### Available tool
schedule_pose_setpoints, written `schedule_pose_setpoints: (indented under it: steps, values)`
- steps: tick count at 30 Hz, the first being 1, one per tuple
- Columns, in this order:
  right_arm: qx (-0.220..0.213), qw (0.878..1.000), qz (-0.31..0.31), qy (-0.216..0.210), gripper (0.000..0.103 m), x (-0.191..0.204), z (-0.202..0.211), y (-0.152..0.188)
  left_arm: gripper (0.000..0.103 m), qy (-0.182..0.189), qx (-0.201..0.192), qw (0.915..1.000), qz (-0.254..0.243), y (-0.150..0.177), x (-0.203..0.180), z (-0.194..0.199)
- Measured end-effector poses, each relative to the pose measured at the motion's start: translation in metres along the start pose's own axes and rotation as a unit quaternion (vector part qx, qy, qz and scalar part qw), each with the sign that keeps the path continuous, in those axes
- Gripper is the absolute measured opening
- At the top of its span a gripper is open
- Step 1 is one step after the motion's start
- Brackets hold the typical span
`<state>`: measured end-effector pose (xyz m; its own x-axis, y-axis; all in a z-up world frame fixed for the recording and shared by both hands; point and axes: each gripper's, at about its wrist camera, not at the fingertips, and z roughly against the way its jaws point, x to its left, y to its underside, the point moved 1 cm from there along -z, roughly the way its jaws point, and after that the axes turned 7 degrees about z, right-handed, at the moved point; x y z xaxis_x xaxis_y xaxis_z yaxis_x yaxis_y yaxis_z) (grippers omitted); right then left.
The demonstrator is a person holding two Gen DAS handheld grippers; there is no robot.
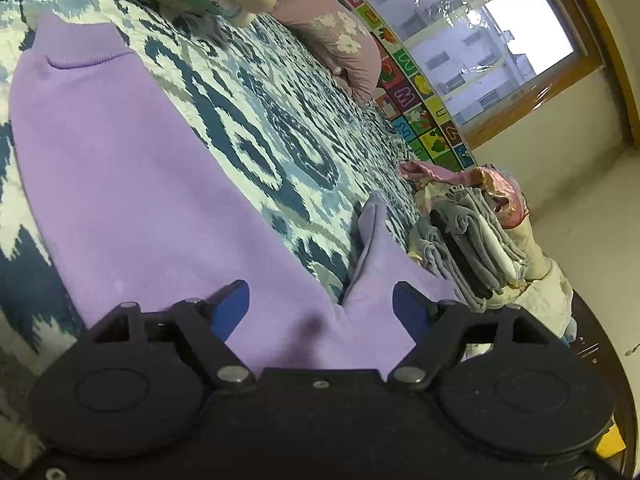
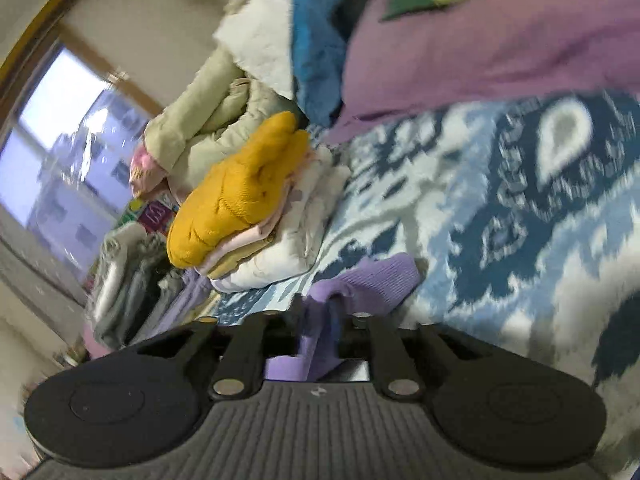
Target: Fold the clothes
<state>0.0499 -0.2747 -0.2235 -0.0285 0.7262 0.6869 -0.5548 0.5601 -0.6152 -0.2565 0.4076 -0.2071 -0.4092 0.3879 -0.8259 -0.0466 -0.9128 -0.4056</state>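
Observation:
A lilac knit sweater lies flat on the patterned bed cover, collar at the far end. One sleeve angles off to the right. My left gripper hovers over the sweater's near part, its blue pads wide apart with only flat fabric below. In the right wrist view, the lilac sleeve cuff rests on the cover and runs back between the fingers of my right gripper. Those jaws stand a little apart, the fabric loose in the gap; the view is blurred.
Folded clothes are stacked at the bed's edge: a mustard knit on pale garments, and grey folded items. A mauve pillow, a mauve blanket and a window lie beyond. The blue and white bed cover spreads to the right.

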Motion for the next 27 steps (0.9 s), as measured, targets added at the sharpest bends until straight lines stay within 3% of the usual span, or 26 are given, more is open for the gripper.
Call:
schedule_pose_setpoints:
  steps: [2, 3, 4, 5, 6, 8, 9, 10, 13, 15, 21, 24, 27]
  values:
    - [-0.004, 1.000, -0.026, 0.007, 0.046, -0.007, 0.000, 0.000, 0.079, 0.001, 0.000, 1.0000, -0.001, 0.001, -0.001, 0.002]
    - [-0.006, 0.999, -0.039, 0.011, 0.066, -0.011, 0.000, 0.000, 0.079, 0.001, 0.001, 1.0000, -0.001, 0.000, -0.001, 0.003]
    - [-0.007, 0.999, -0.051, 0.014, 0.073, -0.015, -0.001, 0.001, 0.079, 0.002, 0.001, 1.0000, 0.000, 0.000, -0.001, 0.003]
    - [-0.009, 0.998, -0.064, 0.018, 0.073, -0.019, -0.001, 0.001, 0.079, 0.002, 0.000, 1.0000, 0.000, 0.000, -0.001, 0.004]
    - [-0.010, 0.997, -0.080, 0.014, 0.072, -0.023, -0.002, 0.001, 0.079, 0.002, 0.000, 1.0000, 0.001, -0.001, -0.001, 0.003]
    - [-0.010, 0.994, -0.111, -0.011, 0.059, -0.032, -0.008, 0.000, 0.079, 0.000, 0.002, 1.0000, 0.003, -0.001, 0.000, 0.002]
    - [-0.015, 0.994, -0.108, -0.007, 0.041, -0.031, -0.008, -0.001, 0.079, 0.000, 0.003, 1.0000, 0.002, -0.001, 0.000, 0.002]
    - [-0.019, 0.995, -0.100, 0.009, 0.035, -0.029, -0.005, -0.001, 0.079, -0.001, 0.003, 1.0000, 0.001, -0.001, -0.001, 0.001]
    - [-0.032, 0.995, -0.079, 0.061, 0.037, -0.020, 0.012, 0.001, 0.079, -0.001, 0.004, 1.0000, 0.000, 0.000, -0.001, 0.000]
    - [-0.054, 0.995, -0.079, 0.036, 0.046, -0.016, 0.024, 0.000, 0.079, -0.001, 0.004, 1.0000, 0.003, -0.001, 0.000, 0.000]
    - [0.029, 0.997, -0.076, 0.013, 0.048, -0.012, -0.014, 0.000, 0.079, -0.002, 0.015, 0.9999, -0.002, 0.002, -0.003, -0.009]
    - [0.034, 0.996, -0.078, -0.005, 0.020, -0.012, -0.023, 0.000, 0.079, -0.002, 0.020, 0.9998, -0.009, 0.002, -0.004, -0.010]
    - [-0.001, 0.999, -0.033, -0.043, 0.017, 0.004, -0.017, -0.003, 0.079, 0.003, 0.020, 0.9998, -0.001, 0.000, -0.001, -0.009]
